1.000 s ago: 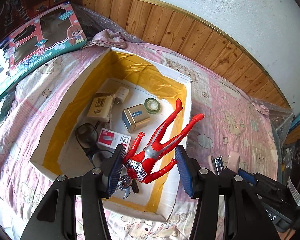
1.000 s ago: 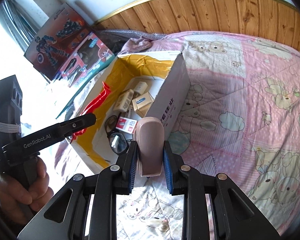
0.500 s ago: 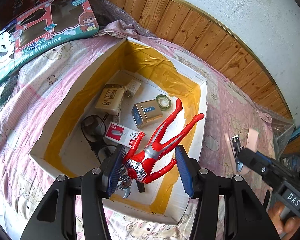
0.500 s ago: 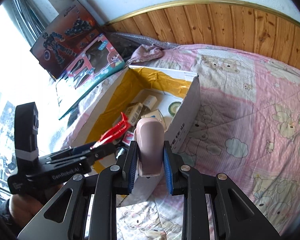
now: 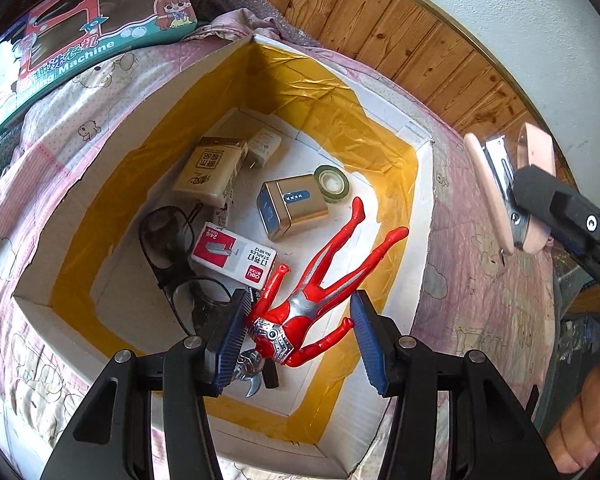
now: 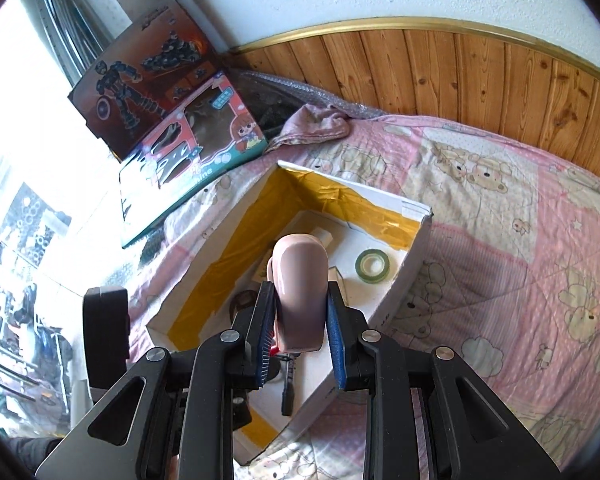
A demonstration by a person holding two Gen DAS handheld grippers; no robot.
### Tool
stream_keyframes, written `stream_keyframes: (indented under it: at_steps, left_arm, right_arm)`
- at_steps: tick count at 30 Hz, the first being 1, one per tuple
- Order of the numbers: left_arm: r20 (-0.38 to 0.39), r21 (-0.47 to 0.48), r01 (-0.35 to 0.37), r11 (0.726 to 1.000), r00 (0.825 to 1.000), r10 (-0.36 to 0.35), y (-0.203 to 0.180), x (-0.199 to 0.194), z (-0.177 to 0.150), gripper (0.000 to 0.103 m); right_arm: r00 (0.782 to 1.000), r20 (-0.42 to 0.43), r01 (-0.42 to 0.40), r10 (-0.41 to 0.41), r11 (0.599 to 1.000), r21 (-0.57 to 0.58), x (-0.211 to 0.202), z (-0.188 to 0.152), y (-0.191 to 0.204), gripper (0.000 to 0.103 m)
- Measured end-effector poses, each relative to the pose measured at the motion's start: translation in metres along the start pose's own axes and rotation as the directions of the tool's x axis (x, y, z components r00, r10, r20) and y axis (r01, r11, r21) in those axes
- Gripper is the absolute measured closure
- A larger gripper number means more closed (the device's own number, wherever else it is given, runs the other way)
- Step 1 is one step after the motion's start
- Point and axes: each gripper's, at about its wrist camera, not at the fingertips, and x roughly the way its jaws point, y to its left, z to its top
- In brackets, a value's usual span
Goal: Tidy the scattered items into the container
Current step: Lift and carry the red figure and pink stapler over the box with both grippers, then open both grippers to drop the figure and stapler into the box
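Since the earlier frames we had carried our right gripper (image 6: 300, 338) from beside the box to above its open top, and the left-wrist view showed the box nearer and larger than before. That right gripper was clamped on a pale pink plastic stapler (image 6: 300, 296), its blue pads pressed against both sides; in the left-wrist view the same stapler (image 5: 500, 192) hung over the box's right wall with its metal insides showing.

Our left gripper (image 5: 300, 336) stood wide, jaws apart on either side of a red and silver toy action figure (image 5: 316, 296). The figure lay inside the box, head toward us and legs pointing away; whether either pad touched it we could not tell.

Around the figure, on the floor of the white cardboard box lined with yellow tape (image 5: 404, 160), lay a red and white staples box (image 5: 236, 256), black-framed glasses (image 5: 168, 248), a gold rectangular tin with a blue label (image 5: 296, 208), a green roll of tape (image 5: 332, 178), a beige paper packet (image 5: 214, 170) and a white plug adapter (image 5: 264, 148).

The box sat on a pink bedspread printed with bears (image 6: 500, 208). Beyond it a pink and teal toy washing machine carton (image 5: 100, 32) leaned near the wooden wall panelling (image 6: 460, 76).
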Motion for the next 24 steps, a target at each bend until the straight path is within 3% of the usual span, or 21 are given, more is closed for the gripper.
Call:
stream_keyframes:
  at_steps: [24]
  left_arm:
    - [-0.068, -0.092, 0.029, 0.995, 0.997, -0.036, 0.004, 0.045, 0.004, 0.05]
  right_arm:
    - [0.997, -0.07, 0.017, -0.023, 0.995, -0.093, 0.061, 0.05, 0.008, 0.078]
